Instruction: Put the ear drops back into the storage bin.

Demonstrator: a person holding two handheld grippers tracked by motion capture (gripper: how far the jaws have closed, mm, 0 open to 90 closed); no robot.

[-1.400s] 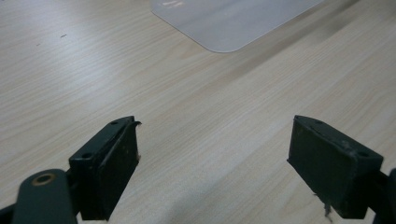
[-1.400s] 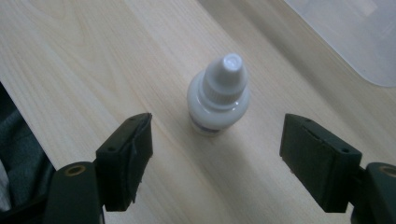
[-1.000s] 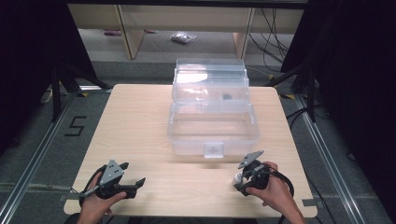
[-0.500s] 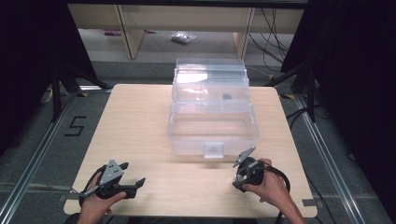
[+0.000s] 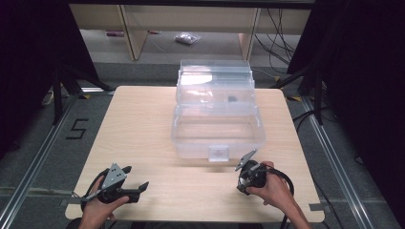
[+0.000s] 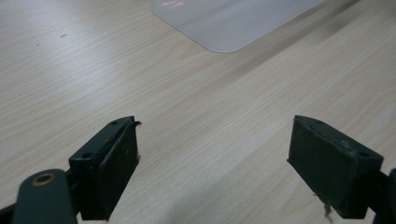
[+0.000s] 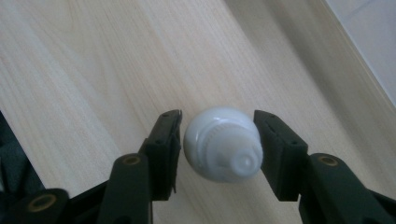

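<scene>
Here, right tongs (image 7: 217, 147), jaws just closing, pinch a white ribbed, nozzled plastic piece (image 7: 223, 143), its lower part hidden. Left tongs (image 6: 212, 163) gape wide over pale wood-grain surface (image 6: 196, 107); clear plastic box (image 5: 217, 117) beyond.

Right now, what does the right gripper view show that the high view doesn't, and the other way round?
Right gripper view: a small white ribbed cap with a nozzle, lying on the wood between the right tongs, which have just been closing around it; whether the pads press it yet I cannot tell.
High view: the whole clear plastic box with its lid up, and the left tongs standing open near the front edge.
Shared: the wooden table and the right tongs.
</scene>
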